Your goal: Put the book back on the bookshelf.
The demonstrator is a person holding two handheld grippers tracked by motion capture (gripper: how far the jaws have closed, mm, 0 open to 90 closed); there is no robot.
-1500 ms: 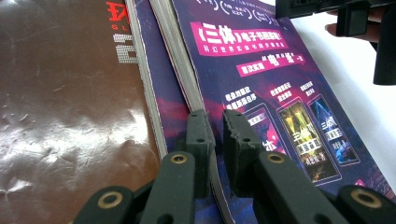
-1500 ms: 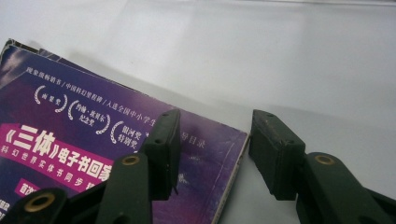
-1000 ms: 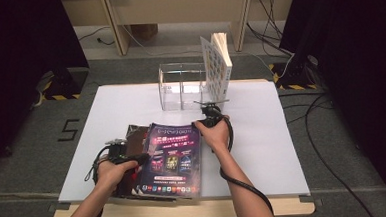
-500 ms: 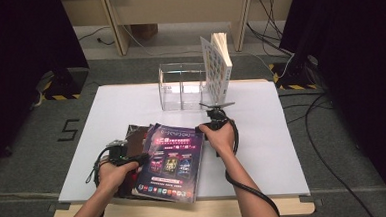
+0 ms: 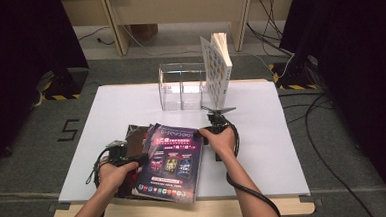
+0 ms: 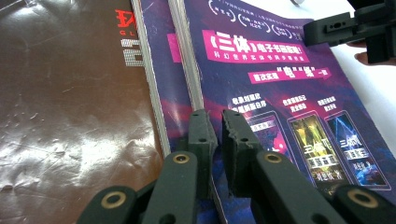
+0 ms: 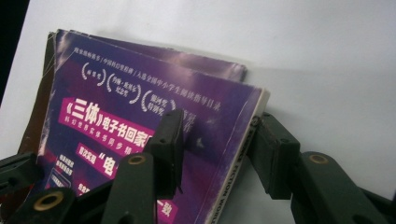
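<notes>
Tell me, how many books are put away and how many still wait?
Done: one book stands upright at the right end of the clear holder. In hand: the left gripper pinches the top purple magazine; the right gripper straddles its corner, jaws just opening. Left: that magazine, a second purple one beneath and a brown one lie flat.

Purple-covered magazine (image 5: pixel 173 162), closed, front cover up with pink title banner and three small pictures, lying atop a stack near the white table's (image 5: pixel 262 135) front edge, overlapping a second purple magazine (image 6: pixel 163 84) and a glossy brown one (image 6: pixel 70 107) at its left.
</notes>
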